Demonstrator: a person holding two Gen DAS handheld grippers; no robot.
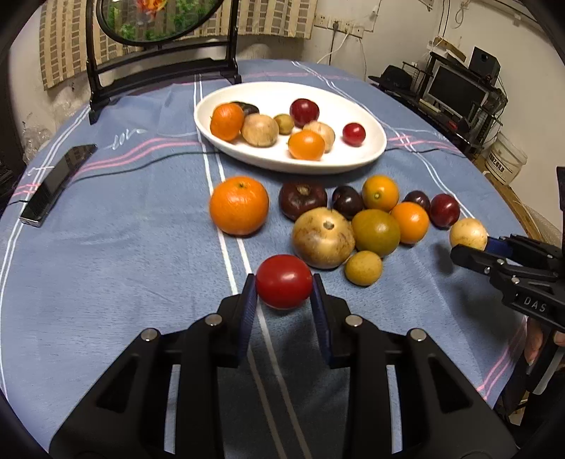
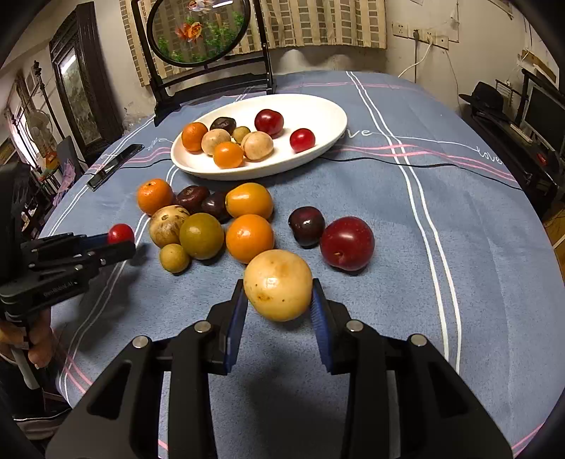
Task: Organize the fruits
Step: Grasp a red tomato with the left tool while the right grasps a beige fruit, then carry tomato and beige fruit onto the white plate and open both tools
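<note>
My left gripper (image 1: 284,287) is shut on a small red tomato (image 1: 284,281), held above the blue cloth; it also shows in the right wrist view (image 2: 120,233). My right gripper (image 2: 278,294) is shut on a pale yellow round fruit (image 2: 278,284), which also shows in the left wrist view (image 1: 468,233). A white oval plate (image 1: 356,160) at the back holds several fruits. Between plate and grippers, several loose fruits lie on the cloth: an orange (image 1: 239,206), a large tan fruit (image 1: 323,237), a green-brown fruit (image 1: 376,232), dark plums (image 2: 306,226) and a red plum (image 2: 347,243).
A black phone (image 1: 56,183) lies on the left of the blue striped tablecloth (image 1: 123,264). A black cable (image 2: 423,166) crosses the table behind the plate. A round framed screen on a black stand (image 2: 201,31) stands at the table's far edge.
</note>
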